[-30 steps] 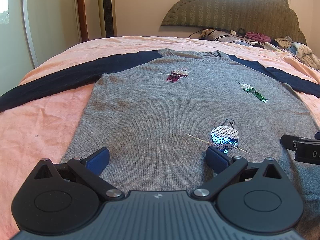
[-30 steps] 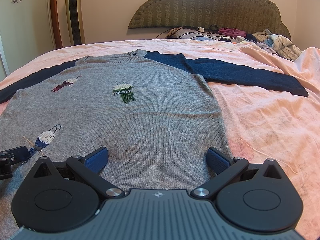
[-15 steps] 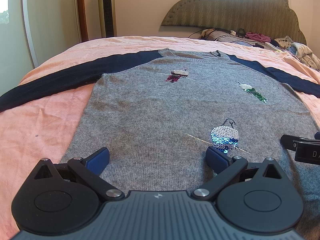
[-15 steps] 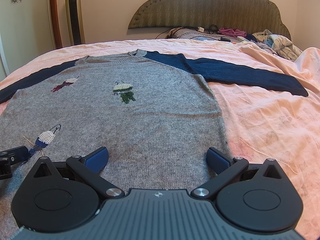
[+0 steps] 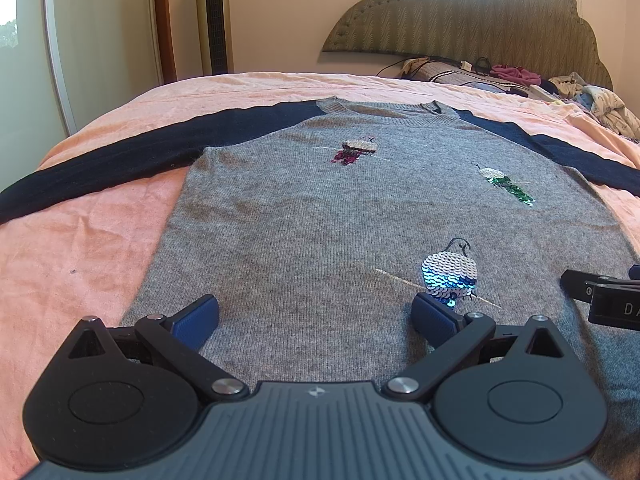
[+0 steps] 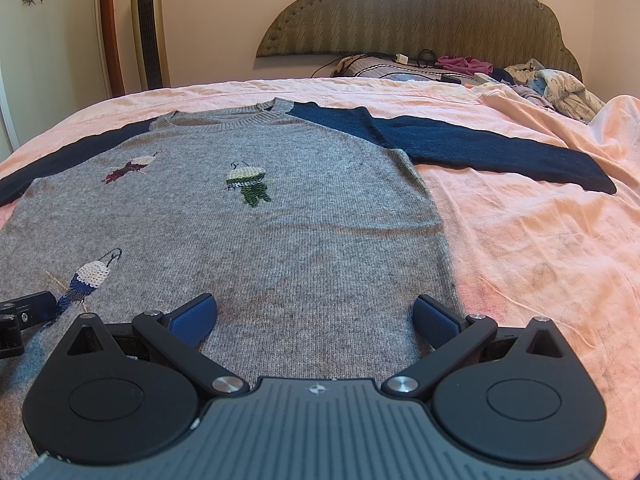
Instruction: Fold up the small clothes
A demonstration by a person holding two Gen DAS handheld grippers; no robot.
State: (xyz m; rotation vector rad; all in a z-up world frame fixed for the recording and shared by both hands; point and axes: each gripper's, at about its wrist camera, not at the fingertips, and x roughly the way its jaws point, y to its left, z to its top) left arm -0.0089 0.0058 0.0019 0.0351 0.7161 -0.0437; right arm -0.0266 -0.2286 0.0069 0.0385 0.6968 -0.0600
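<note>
Nothing is seen to have moved since the earlier frames: both grippers and the sweater are found in the same places as one second ago.

A grey sweater (image 5: 360,216) with dark blue sleeves is laid flat, front side up, on the pink bed cover (image 5: 80,248). Its neck points to the headboard (image 6: 420,12) and its hem lies toward the cameras. The left sleeve (image 5: 120,160) is stretched out over the cover to one side, and the right sleeve (image 6: 480,148) is stretched out to the other side. Three sequin birds can be seen on the chest.

The left gripper (image 5: 316,318) is held low over the hem on the left half of the body, with its blue pads wide apart and nothing between them. The right gripper (image 6: 316,318) is held in the same way over the right half, close to the side edge of the sweater, also spread apart and empty. Whether the pads touch the knit cannot be told.

As for the task, only the spreading seems to be done. No fold is visible: both sleeves are still to be brought in and the body is still to be folded. A pile of other clothes (image 6: 560,88) is seen near the headboard, so more pieces are possibly left after this one.
</note>
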